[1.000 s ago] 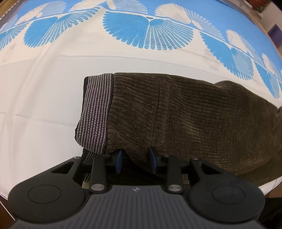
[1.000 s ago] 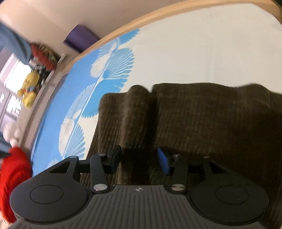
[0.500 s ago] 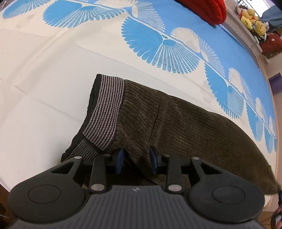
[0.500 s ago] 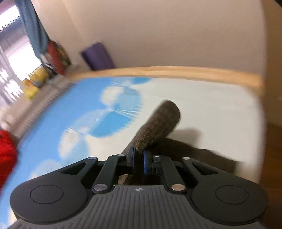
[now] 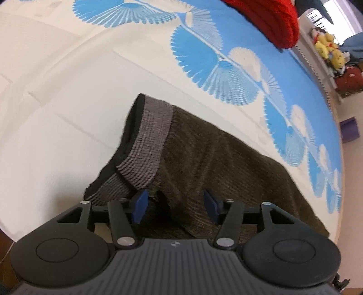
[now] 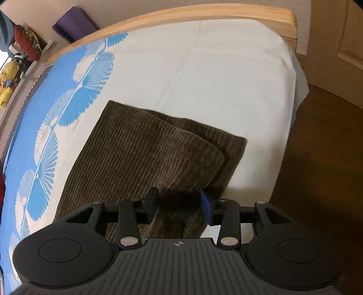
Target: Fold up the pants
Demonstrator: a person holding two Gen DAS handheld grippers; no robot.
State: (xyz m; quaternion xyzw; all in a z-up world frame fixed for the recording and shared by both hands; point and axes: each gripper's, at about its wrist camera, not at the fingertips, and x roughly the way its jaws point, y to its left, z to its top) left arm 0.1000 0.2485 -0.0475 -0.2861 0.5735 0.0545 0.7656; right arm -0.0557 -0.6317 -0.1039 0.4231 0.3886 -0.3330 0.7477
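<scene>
Both tools now spread wide, having let go of pants (image 5: 215, 158) since half a second back; left tool (image 5: 175, 204) over waistband end, right tool (image 6: 179, 204) over folded legs, garment on bed (image 6: 226, 79). Risk: loose top fold slumps open

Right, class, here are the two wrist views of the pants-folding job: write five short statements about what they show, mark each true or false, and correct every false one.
1. The pants are brown corduroy. True.
2. The left gripper has its jaws clamped shut on the waistband. False: the jaws stand apart, with fabric between them.
3. The right gripper has its jaws open. True.
4. The pants lie on a bare wooden floor. False: they lie on a bed sheet of white and blue.
5. A red item sits at the far side of the bed. True.
</scene>
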